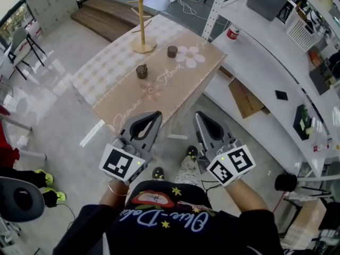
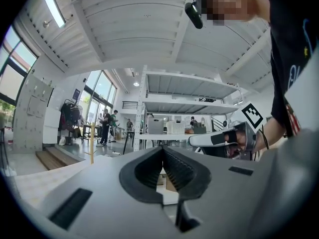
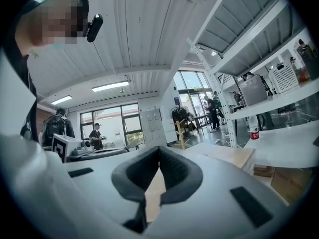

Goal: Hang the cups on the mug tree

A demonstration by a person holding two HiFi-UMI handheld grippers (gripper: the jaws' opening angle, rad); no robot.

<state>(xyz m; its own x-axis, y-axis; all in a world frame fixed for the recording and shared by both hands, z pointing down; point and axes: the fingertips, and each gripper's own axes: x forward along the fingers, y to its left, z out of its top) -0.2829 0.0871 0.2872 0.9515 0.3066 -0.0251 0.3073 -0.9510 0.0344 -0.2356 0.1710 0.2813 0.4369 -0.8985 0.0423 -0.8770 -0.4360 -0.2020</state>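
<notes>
A wooden mug tree [image 1: 141,24] stands bare at the far end of a table [image 1: 106,84] covered with a beige cloth. Two dark cups sit on the cloth: one [image 1: 142,71] near the middle, the other [image 1: 172,51] to the right of the tree's base. Both grippers are held level side by side before the table's near corner, well short of the cups. My left gripper [image 1: 158,112] [image 2: 163,148] is shut with nothing in it. My right gripper [image 1: 197,113] [image 3: 159,148] is shut and empty too. The tree [image 2: 91,143] [image 3: 182,133] shows small and far in both gripper views.
A white shelving unit [image 1: 265,62] runs along the right, with a red can [image 1: 232,32], bins and a cardboard sheet [image 1: 243,97]. A chair [image 1: 21,41] stands at the left, a dark seat [image 1: 21,200] at the lower left. Several people stand far off.
</notes>
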